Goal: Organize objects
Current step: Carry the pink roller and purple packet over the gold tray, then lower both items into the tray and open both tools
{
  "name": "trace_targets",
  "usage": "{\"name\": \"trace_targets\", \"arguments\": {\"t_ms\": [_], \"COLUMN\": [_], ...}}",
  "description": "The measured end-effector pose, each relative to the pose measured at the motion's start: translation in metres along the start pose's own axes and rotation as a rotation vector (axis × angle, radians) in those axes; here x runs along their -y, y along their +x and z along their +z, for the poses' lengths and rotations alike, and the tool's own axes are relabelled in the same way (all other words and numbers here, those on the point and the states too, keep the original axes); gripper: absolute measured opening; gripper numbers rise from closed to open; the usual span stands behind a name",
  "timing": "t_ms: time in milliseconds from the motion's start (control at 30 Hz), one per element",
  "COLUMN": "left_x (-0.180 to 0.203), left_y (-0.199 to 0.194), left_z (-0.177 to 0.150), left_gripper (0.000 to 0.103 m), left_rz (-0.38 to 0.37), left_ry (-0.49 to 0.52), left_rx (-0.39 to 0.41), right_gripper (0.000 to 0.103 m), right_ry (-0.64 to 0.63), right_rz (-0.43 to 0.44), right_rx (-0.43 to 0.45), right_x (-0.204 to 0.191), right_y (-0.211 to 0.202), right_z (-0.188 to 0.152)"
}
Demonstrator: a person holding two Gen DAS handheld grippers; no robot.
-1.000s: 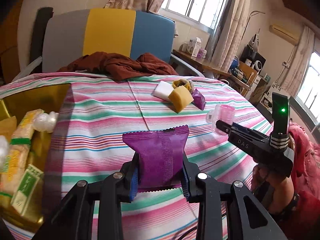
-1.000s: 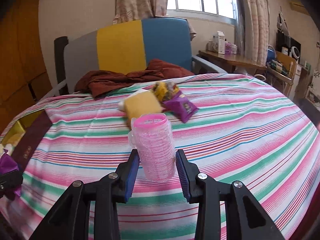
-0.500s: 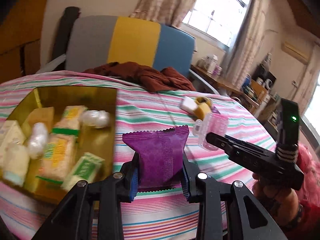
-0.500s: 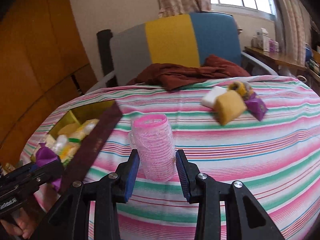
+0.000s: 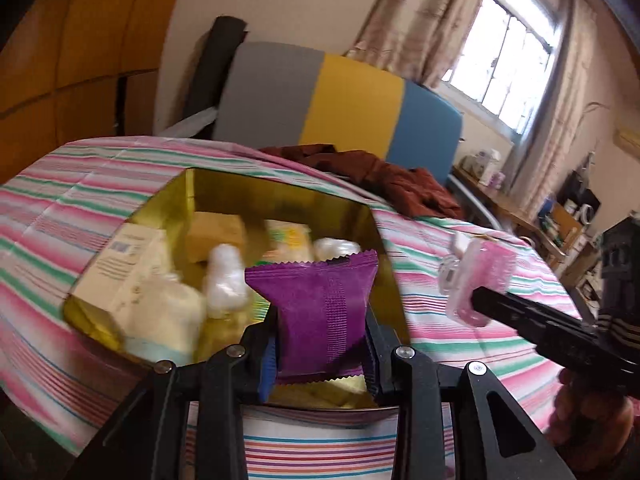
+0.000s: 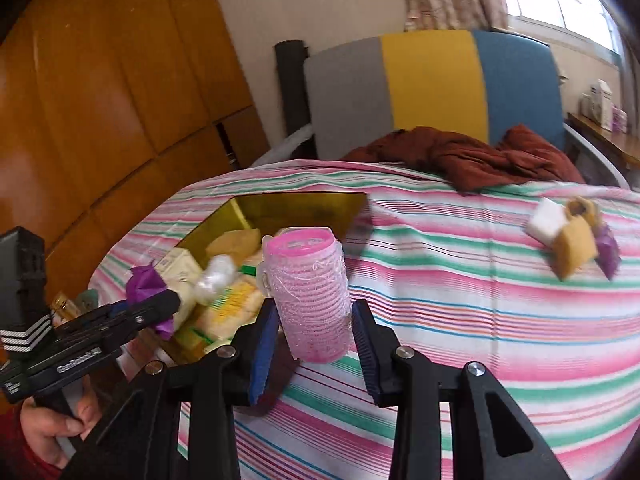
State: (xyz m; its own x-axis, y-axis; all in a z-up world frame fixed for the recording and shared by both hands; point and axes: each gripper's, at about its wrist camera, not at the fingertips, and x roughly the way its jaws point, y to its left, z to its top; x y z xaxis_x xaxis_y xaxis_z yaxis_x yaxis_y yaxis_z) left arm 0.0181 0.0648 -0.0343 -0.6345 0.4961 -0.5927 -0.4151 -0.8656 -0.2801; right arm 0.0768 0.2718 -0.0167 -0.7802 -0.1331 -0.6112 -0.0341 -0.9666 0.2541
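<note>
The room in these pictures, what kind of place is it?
Probably a room in a home, perhaps a bedroom or living room. A padded chair stands behind a table with a striped cloth, curtains hang at the window, and wooden cupboards line the wall.

The cloth (image 6: 480, 300) over the tabletop is striped pink, white and green with thin blue lines, and the open box (image 5: 280, 196) is shiny gold inside. The packet (image 5: 320, 312) is solid purple, the roller (image 6: 308, 296) see-through pink, and the chair back (image 6: 432, 80) goes grey, yellow, blue.
</note>
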Motion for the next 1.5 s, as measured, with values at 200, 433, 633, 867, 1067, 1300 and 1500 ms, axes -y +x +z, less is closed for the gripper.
{"name": "trace_targets", "arguments": {"t_ms": [200,433,633,867,1067,1300,1500], "left_x": [-0.025,-0.047,-0.047,-0.048,-0.063,-0.063,-0.056], "left_y": [0.016,0.036,0.04,0.011,-0.004,-0.003,-0.012], "left_z": [0.006,0.005,0.004,0.007,0.011,0.01,0.009], "left_gripper": [0.035,0.035,0.055,0.097,0.102,0.103,0.103], "left_rz": [0.061,0.102,0.079,0.147,0.196,0.203,0.227], "left_ry": [0.025,-0.001,-0.005,-0.051,-0.19,-0.264,-0.262], "left_rx": [-0.076,-0.163,-0.185,-0.032,0.012,-0.014,0.015], "right_gripper": [0.037,0.038,0.041,0.041,0.042,0.042,0.042], "right_ry": [-0.026,-0.035,0.005,0.025,0.044,0.038,-0.01], "right_rz": [0.024,-0.001,-0.023,-0.006,-0.004,-0.002,0.028], "right_rx": [-0.027,-0.071,-0.089,-0.036,-0.044,-0.03,-0.09], "right_x": [-0.026,-0.039,-0.033,-0.027,-0.022,-0.016,-0.021], "right_y": [0.028,0.057,0.059,0.039,0.035,0.028,0.062], "right_z": [0.017,0.025,0.023,0.02,0.016,0.014,0.039]}}
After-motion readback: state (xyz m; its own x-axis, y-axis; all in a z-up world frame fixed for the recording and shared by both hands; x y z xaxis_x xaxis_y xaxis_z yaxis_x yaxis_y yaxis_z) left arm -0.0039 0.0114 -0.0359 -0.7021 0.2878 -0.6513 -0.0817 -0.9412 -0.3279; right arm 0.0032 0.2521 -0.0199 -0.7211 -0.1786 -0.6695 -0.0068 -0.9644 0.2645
